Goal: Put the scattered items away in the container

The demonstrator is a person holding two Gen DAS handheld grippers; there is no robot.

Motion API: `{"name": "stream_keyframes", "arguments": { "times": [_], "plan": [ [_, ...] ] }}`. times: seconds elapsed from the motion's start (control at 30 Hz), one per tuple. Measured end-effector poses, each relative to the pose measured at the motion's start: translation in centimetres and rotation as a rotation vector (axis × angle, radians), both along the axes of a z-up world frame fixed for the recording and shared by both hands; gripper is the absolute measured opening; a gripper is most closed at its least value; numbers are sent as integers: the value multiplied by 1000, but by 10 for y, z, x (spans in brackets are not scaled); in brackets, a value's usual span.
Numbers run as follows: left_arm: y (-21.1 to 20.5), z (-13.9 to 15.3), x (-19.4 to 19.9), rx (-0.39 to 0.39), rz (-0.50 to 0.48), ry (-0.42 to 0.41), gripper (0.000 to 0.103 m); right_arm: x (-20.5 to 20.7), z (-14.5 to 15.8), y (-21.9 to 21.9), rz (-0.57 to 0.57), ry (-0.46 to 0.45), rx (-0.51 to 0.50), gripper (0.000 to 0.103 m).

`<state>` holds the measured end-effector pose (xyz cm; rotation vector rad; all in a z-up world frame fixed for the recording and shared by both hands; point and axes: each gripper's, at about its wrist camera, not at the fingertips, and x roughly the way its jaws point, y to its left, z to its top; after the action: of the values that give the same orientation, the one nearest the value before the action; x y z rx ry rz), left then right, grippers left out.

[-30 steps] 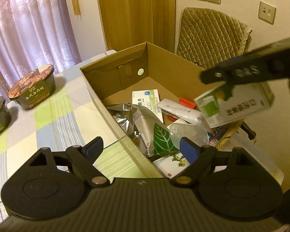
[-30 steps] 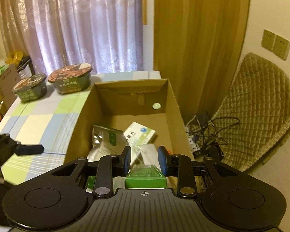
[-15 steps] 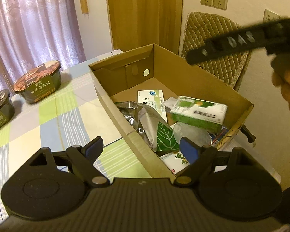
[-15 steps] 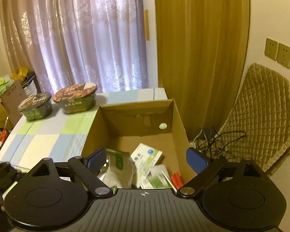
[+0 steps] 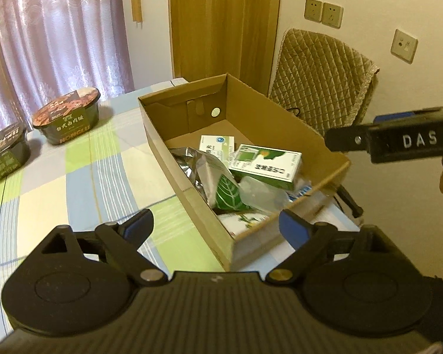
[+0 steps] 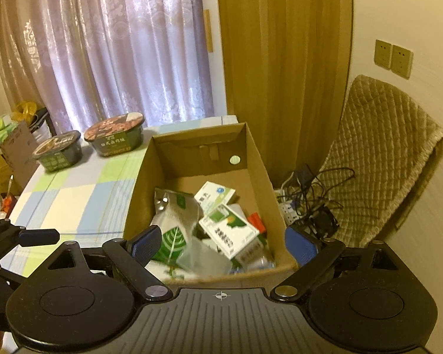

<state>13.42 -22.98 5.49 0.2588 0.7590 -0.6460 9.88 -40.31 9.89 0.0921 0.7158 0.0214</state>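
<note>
- A table (image 5: 73, 183) draped in a checked cloth of pale blue, green, cream and white squares is carrying everything.
- An open brown cardboard box (image 5: 189, 188) is sitting on it, near the right edge (its contents are lying inside, not on the cloth).
- Two dark green round instant-noodle bowls (image 5: 66, 119) (image 5: 4, 155) with sealed printed lids are standing side by side, well apart from the box.
</note>
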Motion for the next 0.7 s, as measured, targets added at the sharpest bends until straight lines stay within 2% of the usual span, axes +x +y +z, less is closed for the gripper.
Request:
{"name": "stream_keyframes", "arguments": {
  "times": [0.17,0.5,0.7],
  "plan": [
    [9,9,-26,-30,38,14,102,-35,11,3,-6,13,-6,96],
    [30,30,-66,-111,120,33,102,-90,29,3,-20,13,-11,96],
    [37,45,-81,-123,174,56,102,-110,38,6,-23,14,-13,96]
  ]
}}
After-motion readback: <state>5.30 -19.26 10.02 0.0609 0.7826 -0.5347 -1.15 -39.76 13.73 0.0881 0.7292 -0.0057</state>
